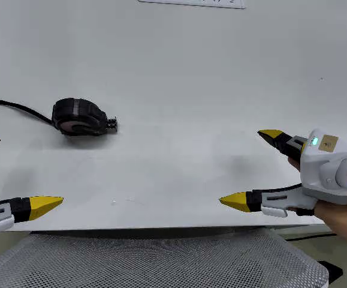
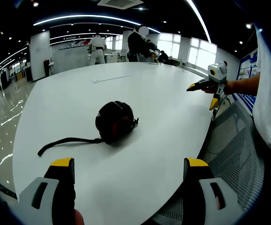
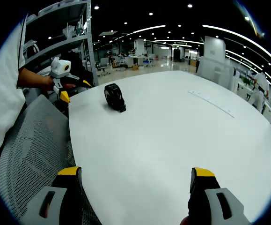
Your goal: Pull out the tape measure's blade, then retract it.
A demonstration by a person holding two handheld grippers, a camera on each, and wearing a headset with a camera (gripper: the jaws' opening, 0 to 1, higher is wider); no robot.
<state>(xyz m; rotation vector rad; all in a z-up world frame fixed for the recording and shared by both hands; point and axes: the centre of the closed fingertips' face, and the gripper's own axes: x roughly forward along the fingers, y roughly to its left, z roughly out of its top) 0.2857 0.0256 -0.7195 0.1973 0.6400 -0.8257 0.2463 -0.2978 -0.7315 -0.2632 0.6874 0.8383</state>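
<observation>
**Head view.** The left gripper [image 1: 18,174] enters at 8 o'clock with its yellow-tipped jaws spread wide, nothing between them. The right gripper [image 1: 244,167] enters at 4 o'clock, held in a hand [image 1: 341,219]. Its jaws are likewise spread wide and hold nothing. Both grippers hover over the near edge of the white table [image 1: 191,90], well apart from each other. The tape measure [image 1: 77,117] lies on the table at 10 o'clock from the frame centre, at about 1 o'clock from the left gripper and apart from both. Its end hook [image 1: 112,125] sits against the case on the 3 o'clock side. A black strap [image 1: 17,108] trails from the case towards 9 o'clock. A grey mesh seat [image 1: 161,258] lies along the 6 o'clock edge, below the table.

**Left gripper view.** The left gripper's [image 2: 129,164] own jaws rise from 6 o'clock, parted. The tape measure [image 2: 115,121] lies ahead of them near the centre, with the strap [image 2: 67,141] running off towards 8 o'clock. The right gripper [image 2: 201,97] appears at 2 o'clock, jaws apart, at the table edge.

**Right gripper view.** The right gripper's [image 3: 135,172] own jaws rise from 6 o'clock, parted. The tape measure [image 3: 114,96] lies at 11 o'clock, near the table edge. Beyond it, at 10 o'clock, is the left gripper [image 3: 75,91]. A flat pale strip [image 3: 212,104] lies on the table at 2 o'clock.
</observation>
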